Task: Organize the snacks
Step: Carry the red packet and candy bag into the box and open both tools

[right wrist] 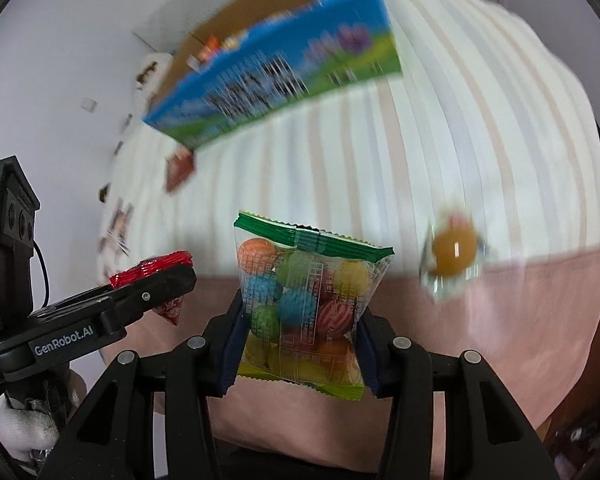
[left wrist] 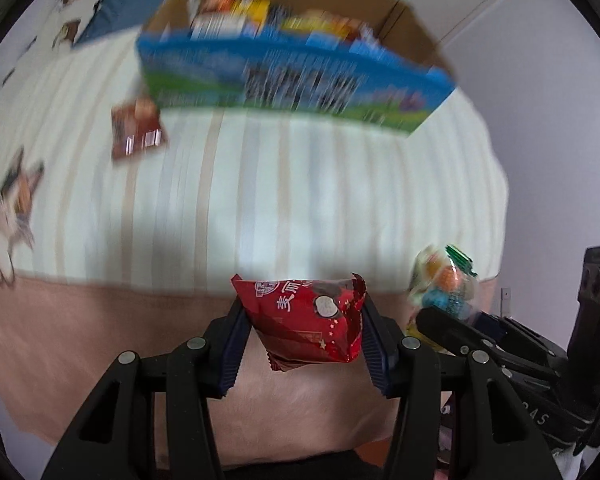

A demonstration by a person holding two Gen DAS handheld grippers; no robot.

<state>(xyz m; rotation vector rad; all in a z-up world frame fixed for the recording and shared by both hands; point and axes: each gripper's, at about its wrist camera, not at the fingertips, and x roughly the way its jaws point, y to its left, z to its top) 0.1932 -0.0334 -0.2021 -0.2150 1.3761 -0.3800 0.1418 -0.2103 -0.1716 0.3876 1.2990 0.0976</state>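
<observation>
My left gripper (left wrist: pixel 302 320) is shut on a red snack packet (left wrist: pixel 308 320) and holds it above the bed's near edge; the packet also shows in the right wrist view (right wrist: pixel 156 270). My right gripper (right wrist: pixel 300 316) is shut on a clear bag of coloured gum balls (right wrist: pixel 302 304), also seen in the left wrist view (left wrist: pixel 446 284). An open cardboard box (left wrist: pixel 292 68) with a blue printed front stands at the far side of the bed, with several snacks inside. It also shows in the right wrist view (right wrist: pixel 276 76).
A striped white bedcover (left wrist: pixel 260 184) with a pink border (left wrist: pixel 100 320) lies below. A dark red packet (left wrist: pixel 138 130) lies left of the box. An orange sweet in clear wrap (right wrist: pixel 454 254) lies at the right. White walls stand behind.
</observation>
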